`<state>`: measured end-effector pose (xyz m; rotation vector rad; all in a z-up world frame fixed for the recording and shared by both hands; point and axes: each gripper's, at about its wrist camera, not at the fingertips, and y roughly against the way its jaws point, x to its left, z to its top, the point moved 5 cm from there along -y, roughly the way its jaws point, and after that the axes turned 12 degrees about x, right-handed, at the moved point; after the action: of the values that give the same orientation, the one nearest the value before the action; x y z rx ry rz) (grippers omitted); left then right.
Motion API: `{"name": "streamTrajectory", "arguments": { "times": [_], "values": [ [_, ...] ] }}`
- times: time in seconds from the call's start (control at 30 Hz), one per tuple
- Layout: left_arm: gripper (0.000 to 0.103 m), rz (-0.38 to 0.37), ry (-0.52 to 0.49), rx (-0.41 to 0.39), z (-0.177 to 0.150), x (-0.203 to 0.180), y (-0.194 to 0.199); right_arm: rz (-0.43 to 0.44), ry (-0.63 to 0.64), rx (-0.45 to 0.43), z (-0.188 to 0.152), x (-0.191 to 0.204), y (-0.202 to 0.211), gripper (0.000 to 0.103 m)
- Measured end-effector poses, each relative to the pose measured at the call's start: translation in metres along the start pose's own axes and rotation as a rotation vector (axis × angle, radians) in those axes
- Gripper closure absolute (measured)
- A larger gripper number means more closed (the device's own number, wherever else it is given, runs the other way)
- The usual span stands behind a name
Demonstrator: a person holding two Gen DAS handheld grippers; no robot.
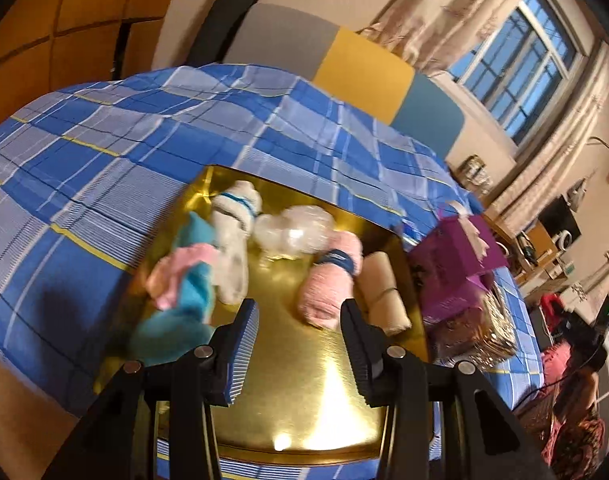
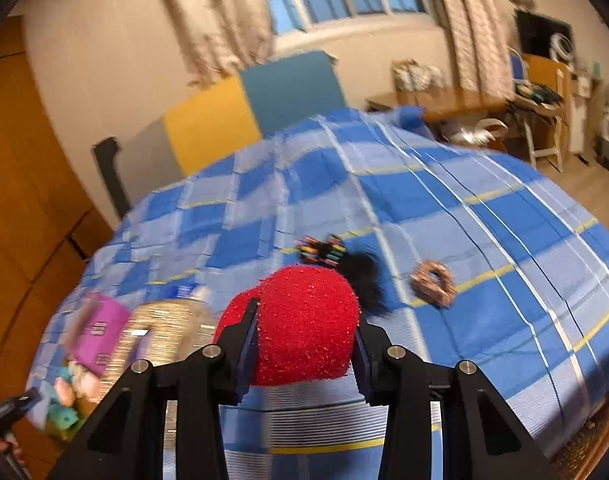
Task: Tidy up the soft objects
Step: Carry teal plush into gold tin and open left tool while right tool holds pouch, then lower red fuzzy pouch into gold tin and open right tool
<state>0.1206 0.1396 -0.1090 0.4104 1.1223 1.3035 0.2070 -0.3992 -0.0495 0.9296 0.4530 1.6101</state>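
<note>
Hovering over a gold tray (image 1: 304, 392) on the bed (image 1: 104, 152), the left tongs (image 1: 300, 312) stand released with nothing between them; on the tray lie a teal and pink cloth (image 1: 188, 280), a white sock roll (image 1: 236, 236), a clear plastic bag (image 1: 296, 230), a pink towel roll (image 1: 330, 284) and a cream roll (image 1: 384, 292); a purple box (image 1: 452, 264) sits just beside the tray; the right tongs (image 2: 306, 344) are clenched on a red fuzzy roll (image 2: 308, 324) above the checked bedspread (image 2: 484, 220); farther off on it lie a brown scrunchie (image 2: 432, 282), a black fluffy thing (image 2: 364, 276) and a bunch of coloured hair ties (image 2: 320, 250).
</note>
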Motion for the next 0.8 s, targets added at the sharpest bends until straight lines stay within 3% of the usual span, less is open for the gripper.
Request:
{"name": "streamTrajectory", "arguments": {
  "times": [0.23,0.47,0.67,0.8],
  "values": [
    [0.06,-0.052,-0.003,-0.023,-0.012,-0.007,0.001,0.147,0.208,-0.025,-0.007,0.119,0.025,0.062],
    [0.06,-0.033,0.022,-0.052,-0.015,0.008,0.012,0.357,0.423,0.072,-0.052,0.253,0.009,0.062],
    [0.06,-0.022,0.071,-0.087,-0.02,0.028,0.021,0.417,0.541,0.225,-0.106,0.337,-0.041,0.062],
    [0.06,-0.015,0.117,-0.114,-0.02,0.045,0.03,0.377,0.628,0.306,-0.139,0.377,-0.09,0.062]
  ]
}}
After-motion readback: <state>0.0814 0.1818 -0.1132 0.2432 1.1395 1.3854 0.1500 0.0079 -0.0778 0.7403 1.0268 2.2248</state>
